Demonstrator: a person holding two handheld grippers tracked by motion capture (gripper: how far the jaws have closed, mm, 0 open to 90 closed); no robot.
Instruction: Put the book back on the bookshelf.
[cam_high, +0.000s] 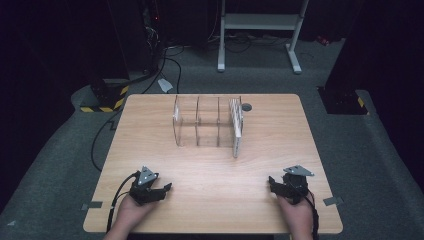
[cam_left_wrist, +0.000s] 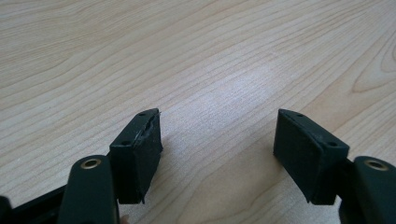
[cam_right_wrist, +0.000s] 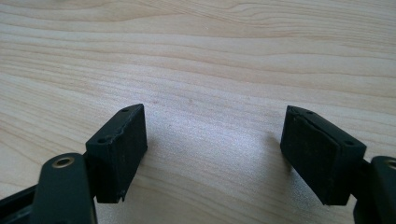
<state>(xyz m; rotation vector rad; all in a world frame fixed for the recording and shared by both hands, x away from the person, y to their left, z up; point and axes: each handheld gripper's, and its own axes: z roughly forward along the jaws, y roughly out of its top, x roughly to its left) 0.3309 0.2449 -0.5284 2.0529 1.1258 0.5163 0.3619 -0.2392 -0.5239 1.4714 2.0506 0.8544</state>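
Observation:
A clear plastic rack (cam_high: 207, 125) with several upright dividers stands at the far middle of the wooden table (cam_high: 150, 145). A small dark round object (cam_high: 246, 107) lies just behind its right end. My left gripper (cam_high: 162, 189) rests near the front left of the table, held by a hand, jaws pointing right. My right gripper (cam_high: 274, 182) rests near the front right, jaws pointing left. In the left gripper view the left gripper (cam_left_wrist: 217, 135) is open over bare wood. In the right gripper view the right gripper (cam_right_wrist: 212, 135) is open too, nothing between its pads.
A wide stretch of bare table lies between the two grippers and the rack. Beyond the table, on the grey floor, are a white metal stand (cam_high: 260, 30), cables (cam_high: 165, 65) and a yellow-and-black striped base (cam_high: 105, 97).

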